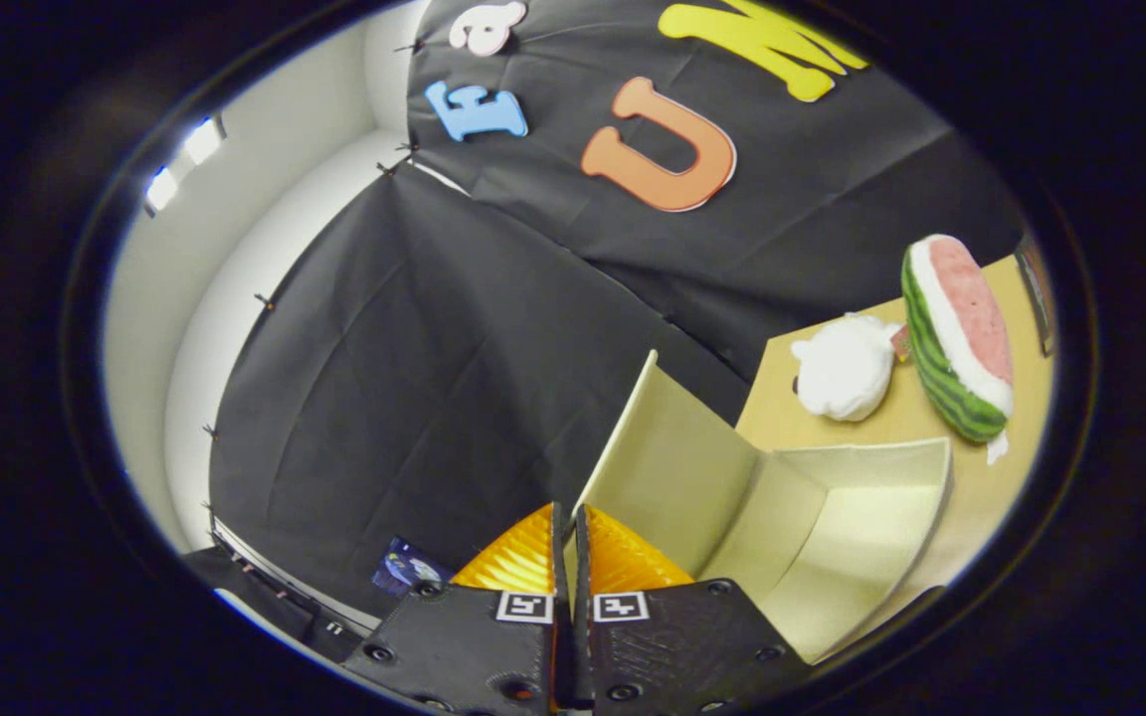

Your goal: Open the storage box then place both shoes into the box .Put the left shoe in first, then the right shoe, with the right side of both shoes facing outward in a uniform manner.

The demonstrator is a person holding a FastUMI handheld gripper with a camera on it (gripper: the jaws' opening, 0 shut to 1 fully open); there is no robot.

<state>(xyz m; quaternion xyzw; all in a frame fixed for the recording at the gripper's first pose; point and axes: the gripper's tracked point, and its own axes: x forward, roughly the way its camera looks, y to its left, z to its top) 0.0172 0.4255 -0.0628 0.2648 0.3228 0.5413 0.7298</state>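
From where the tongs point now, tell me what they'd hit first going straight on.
Probably the raised flap of the open storage box, just ahead of the closed tongs. Beyond hangs the black cloth wall; depth is unclear.

The claw (565,532) is tilted, its orange fingers (518,557) pressed nearly together.

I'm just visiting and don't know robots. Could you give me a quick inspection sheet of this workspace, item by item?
Surface: tan table, bare where visible.
Job's things: cream storage box, lid lifted; shoes nothing seen.
Clutter: white plush toy beside a watermelon slice plush, beyond the box.
Grippers: gripper with orange fingers pressed together on the lid's edge.
Cables: nothing seen.
Surroundings: black cloth wall, white wall behind it.
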